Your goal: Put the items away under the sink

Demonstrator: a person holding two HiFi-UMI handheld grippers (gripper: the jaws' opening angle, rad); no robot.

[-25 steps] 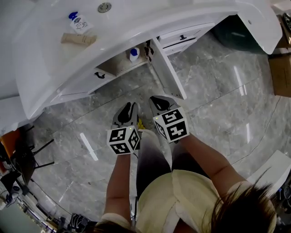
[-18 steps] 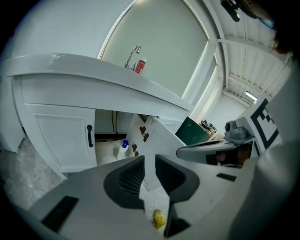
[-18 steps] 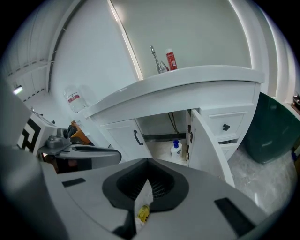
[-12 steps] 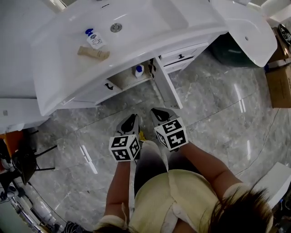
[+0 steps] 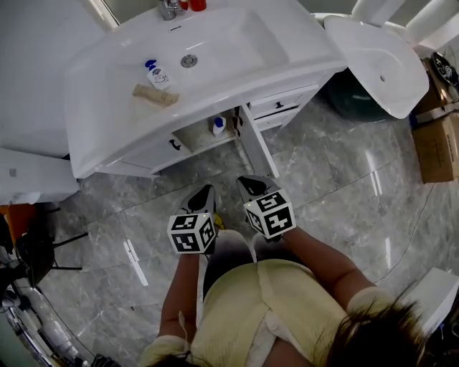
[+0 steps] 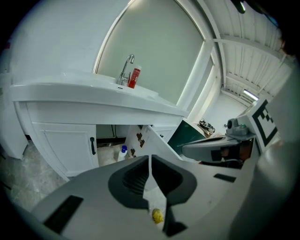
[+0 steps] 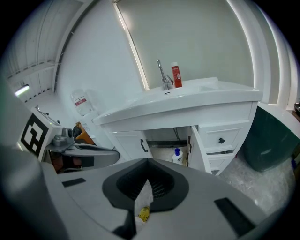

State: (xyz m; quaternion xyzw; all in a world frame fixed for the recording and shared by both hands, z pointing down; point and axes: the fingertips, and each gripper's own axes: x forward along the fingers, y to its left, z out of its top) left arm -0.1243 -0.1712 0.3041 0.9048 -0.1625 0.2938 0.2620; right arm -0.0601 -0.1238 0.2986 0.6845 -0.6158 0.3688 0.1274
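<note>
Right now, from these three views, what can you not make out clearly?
Inside of the cabinet, head view: the sink's rim covers most of it; only a blue-capped bottle shows.
The red bottle, head view: cut off by the top edge.
Print on the counter bottle, head view: too small to read.
A yellow thing below the jaws, left gripper view: too small to name, partly behind the jaws.

**No Legible Print in View**

No word or number could be read. The blue-capped bottle [image 5: 158, 74] on the sink top [image 5: 100, 93] carried a white label whose print was too small to make out. The red bottle [image 6: 134, 78] beside the tap [image 6: 125, 69] showed only blurred marks. The cubes on the left gripper [image 5: 206, 191] and right gripper [image 5: 246, 182] bore black-and-white square codes, not letters.
</note>
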